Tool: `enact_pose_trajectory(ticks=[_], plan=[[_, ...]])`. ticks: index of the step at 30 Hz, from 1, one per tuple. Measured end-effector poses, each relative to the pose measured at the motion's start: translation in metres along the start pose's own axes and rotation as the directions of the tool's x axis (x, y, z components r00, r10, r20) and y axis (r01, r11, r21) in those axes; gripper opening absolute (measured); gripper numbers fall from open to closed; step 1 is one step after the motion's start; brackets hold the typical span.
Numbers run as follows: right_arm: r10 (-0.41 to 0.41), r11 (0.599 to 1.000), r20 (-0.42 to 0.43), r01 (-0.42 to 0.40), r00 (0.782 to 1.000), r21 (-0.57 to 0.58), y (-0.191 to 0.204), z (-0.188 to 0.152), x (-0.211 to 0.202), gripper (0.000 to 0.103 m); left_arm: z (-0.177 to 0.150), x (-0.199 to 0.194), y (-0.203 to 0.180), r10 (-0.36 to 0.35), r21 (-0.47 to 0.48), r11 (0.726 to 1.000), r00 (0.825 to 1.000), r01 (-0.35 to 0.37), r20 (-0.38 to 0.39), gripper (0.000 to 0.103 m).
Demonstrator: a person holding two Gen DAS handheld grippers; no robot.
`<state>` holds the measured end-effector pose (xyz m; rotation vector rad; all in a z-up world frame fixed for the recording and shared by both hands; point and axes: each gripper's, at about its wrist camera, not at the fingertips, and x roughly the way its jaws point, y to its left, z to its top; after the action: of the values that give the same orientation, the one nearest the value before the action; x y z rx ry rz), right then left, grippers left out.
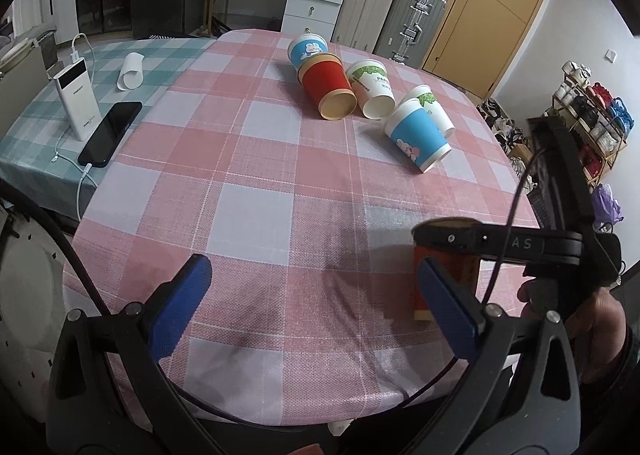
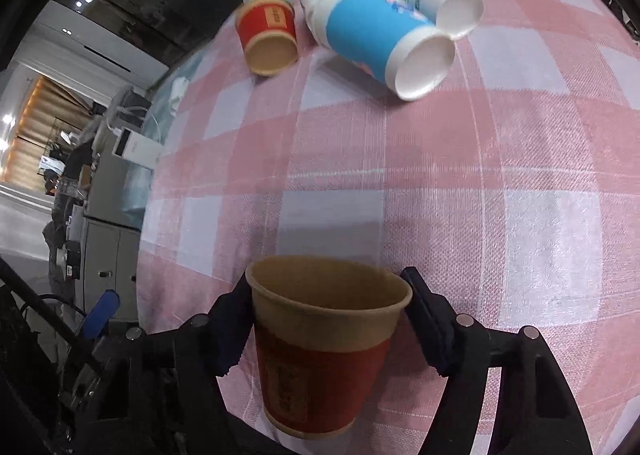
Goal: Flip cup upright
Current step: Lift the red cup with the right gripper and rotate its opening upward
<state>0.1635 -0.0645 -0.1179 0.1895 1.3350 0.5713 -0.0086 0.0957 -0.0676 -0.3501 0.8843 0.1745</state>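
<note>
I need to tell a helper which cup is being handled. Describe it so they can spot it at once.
Start at the pink checked tablecloth and come to its near edge, away from the cluster of cups lying on their sides. There, between the right gripper fingers, is a red paper cup with a tan band under the rim. Unlike the toppled red cup in the cluster, it stands mouth up.

Your red-and-tan paper cup point(image 2: 324, 351) stands upright, mouth up, on the pink checked tablecloth point(image 2: 460, 183), near its front edge.
</note>
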Motion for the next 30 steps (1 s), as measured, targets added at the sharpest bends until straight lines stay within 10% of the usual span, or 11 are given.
enact_pose_trajectory(ticks=[7,21,30], plan=[[-0.11,0.982,0.237,0.142,0.965,-0.126,0.015,-0.005,-0.018,0.07,-0.001,-0.001,-0.003,-0.001,0.007,1.0,1.0,0.001,0.004,0.102],[-0.263,0.878,0.538,0.43,0.801,-0.21,0.034,-0.038,-0.025,0.07,-0.005,-0.009,-0.005,-0.002,0.009,1.0,1.0,0.002,0.015,0.102],[-0.226,0.892,0.573,0.404,0.788,-0.204,0.03,-0.061,-0.034,0.072,-0.009,-0.017,-0.009,-0.005,0.012,1.0,1.0,0.004,0.026,0.102]])
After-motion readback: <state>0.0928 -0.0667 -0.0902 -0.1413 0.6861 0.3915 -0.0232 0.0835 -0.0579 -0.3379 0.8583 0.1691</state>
